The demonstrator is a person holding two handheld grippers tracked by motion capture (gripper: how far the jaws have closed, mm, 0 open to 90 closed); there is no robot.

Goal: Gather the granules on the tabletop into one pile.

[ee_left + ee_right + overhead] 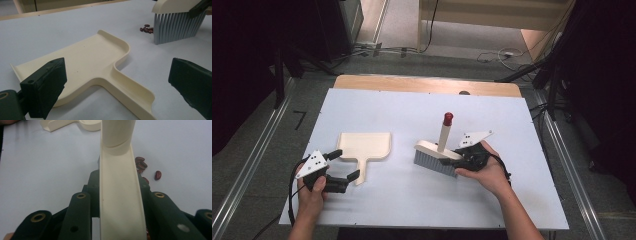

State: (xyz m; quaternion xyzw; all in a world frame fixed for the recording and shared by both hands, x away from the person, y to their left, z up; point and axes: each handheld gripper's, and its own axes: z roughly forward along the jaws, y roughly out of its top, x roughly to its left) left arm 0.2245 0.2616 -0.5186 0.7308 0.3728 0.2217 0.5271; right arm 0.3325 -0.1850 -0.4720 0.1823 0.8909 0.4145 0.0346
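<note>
brush (437, 152) — cream back, grey bristles, upright handle with a red cap; stands on the white table (377, 210) right of centre, bristle tips on or just above the surface. right gripper (451, 161) is clamped across the brush's cream back, jaws narrow on either side of it (the right gripper view looks straight along that back).

beans (141, 165) — small cluster of dark red ones, lying on the table just beside the bristles on their far side; one (158, 175) sits slightly apart from the rest.

dustpan (364, 147) — cream, flat on the table left of centre, handle pointing toward the person, well apart from the brush.

left gripper (346, 167) — jaws wide, holding nothing; they straddle the dustpan handle (132, 92) without pressing on it.

step in hand, as judged: sweeping the beans toward the pan. to do it well — keep the bristles in light contact with the table and draw them slowly, so the beans roll together and don't scatter; close the left jaws on the handle first and hold the pan's open lip flat to the surface.
</note>
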